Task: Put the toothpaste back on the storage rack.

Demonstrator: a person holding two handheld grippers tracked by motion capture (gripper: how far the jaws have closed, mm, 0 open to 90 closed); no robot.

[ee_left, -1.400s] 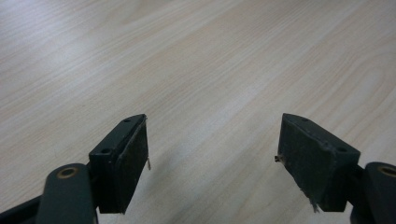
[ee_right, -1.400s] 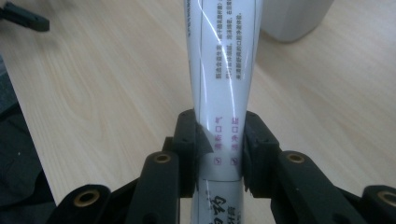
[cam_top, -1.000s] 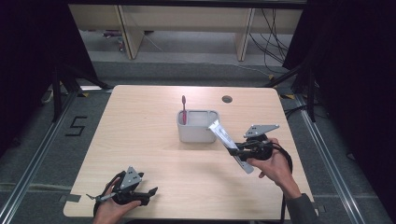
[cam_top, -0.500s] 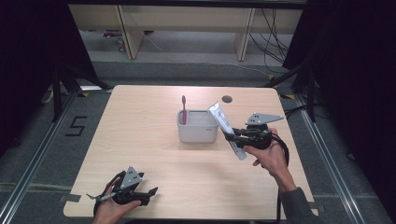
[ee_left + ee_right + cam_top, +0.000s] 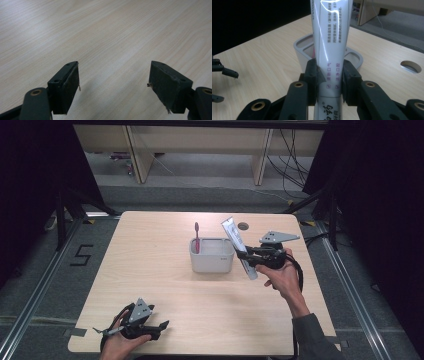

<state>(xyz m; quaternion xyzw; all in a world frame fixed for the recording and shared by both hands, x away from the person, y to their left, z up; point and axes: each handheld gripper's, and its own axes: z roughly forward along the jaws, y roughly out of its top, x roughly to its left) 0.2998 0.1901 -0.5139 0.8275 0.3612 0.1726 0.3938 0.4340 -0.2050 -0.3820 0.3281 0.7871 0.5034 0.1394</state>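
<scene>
Left gripper (image 5: 159, 326): low over the near left corner of the wooden table (image 5: 150, 270), held in the person's left hand (image 5: 117, 342); in the left gripper view its jaws stand wide apart with bare tabletop between them.
Toothbrush (image 5: 197, 236): pink-red, upright in the left part of the holder, head up.
Holder (image 5: 211, 261): pale grey, rounded box near the middle of the table, just left of the toothpaste tube; the right gripper view shows its rim (image 5: 299, 43) behind the tube and split into compartments.
Toothpaste tube (image 5: 239, 247): white with printed text, tilted, its flat crimped end up and toward the far left, its lower end near the person's right hand (image 5: 280, 277); lifted off the table, beside the holder's right edge.
Right gripper (image 5: 248, 255): clamped on the tube; in the right gripper view both pads press its sides (image 5: 329, 72).
Round hole (image 5: 243, 226): in the tabletop, beyond the tube.
</scene>
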